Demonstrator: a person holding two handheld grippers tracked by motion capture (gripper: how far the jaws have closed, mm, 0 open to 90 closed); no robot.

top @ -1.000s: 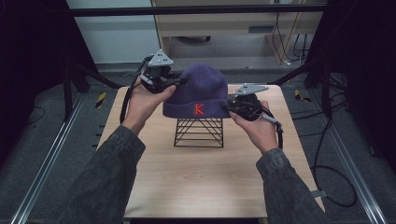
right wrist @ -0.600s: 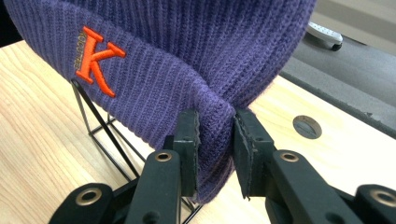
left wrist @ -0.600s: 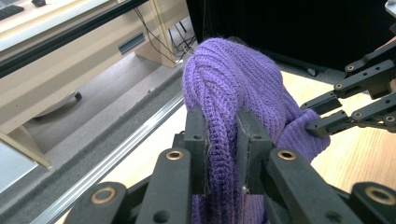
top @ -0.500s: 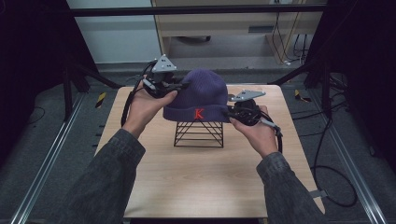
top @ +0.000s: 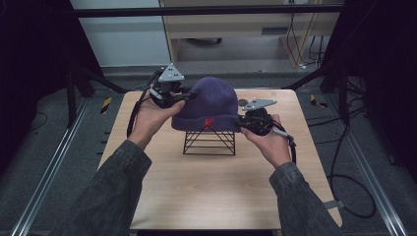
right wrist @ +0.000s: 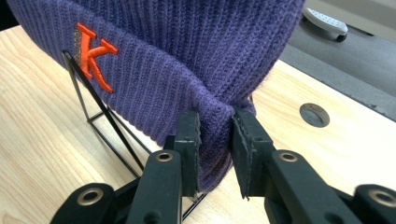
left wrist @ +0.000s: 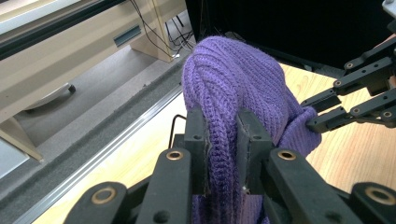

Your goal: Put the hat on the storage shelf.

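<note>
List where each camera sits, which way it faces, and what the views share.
High view: above the table's near side, facing forward and down; forearms, left gripper, right gripper.
Left gripper view: along jaws shut on purple knitted beanie.
Right gripper view: along jaws shut on its cuff.
Shared: beanie, black wire stand, wooden table.
</note>
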